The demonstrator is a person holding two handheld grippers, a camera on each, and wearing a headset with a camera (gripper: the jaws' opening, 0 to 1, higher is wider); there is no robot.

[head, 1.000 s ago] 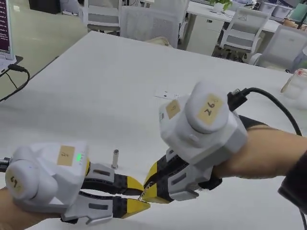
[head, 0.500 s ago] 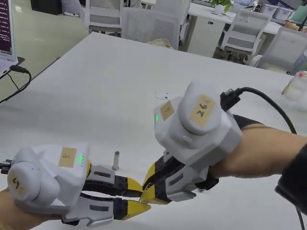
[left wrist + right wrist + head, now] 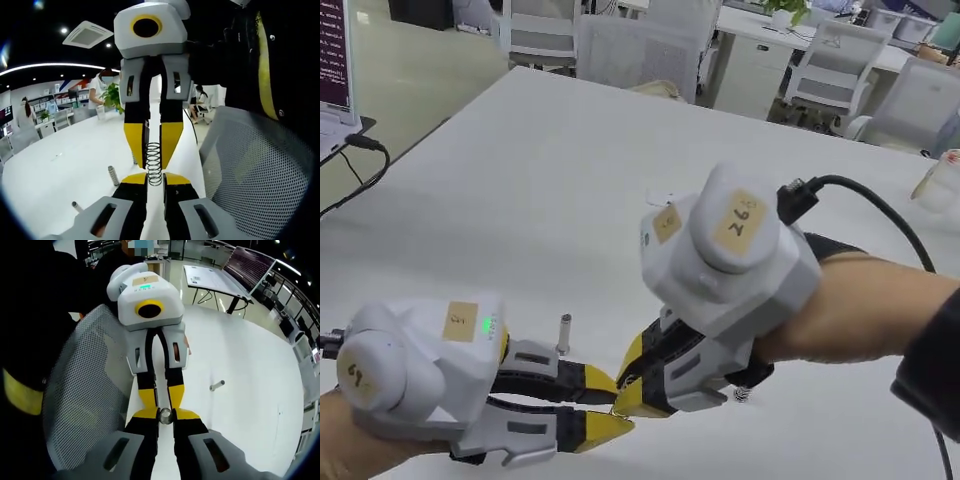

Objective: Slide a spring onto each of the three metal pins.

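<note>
My two grippers meet tip to tip low over the white table (image 3: 520, 180). The left gripper (image 3: 615, 407) reaches in from the bottom left, the right gripper (image 3: 620, 398) from the right. A small steel spring (image 3: 154, 162) runs lengthwise between the right gripper's yellow fingers (image 3: 171, 137), and its near end sits between my left gripper's (image 3: 154, 179) tips. In the right gripper view the spring (image 3: 165, 415) shows end-on between the right gripper's (image 3: 166, 414) tips. A bare pin (image 3: 564, 333) stands just beyond the left gripper. Another pin (image 3: 113, 176) wears a spring.
A white card (image 3: 660, 195) lies mid-table. A small coil-like thing (image 3: 741, 395) sits under my right wrist. A black cable (image 3: 360, 170) and a laptop (image 3: 332, 60) are at the left edge, a bottle (image 3: 935, 180) at the far right, and office chairs (image 3: 630, 50) behind.
The grippers stay tip to tip on the spring. The right gripper has risen slightly in the picture, and the head camera has shifted a little.
</note>
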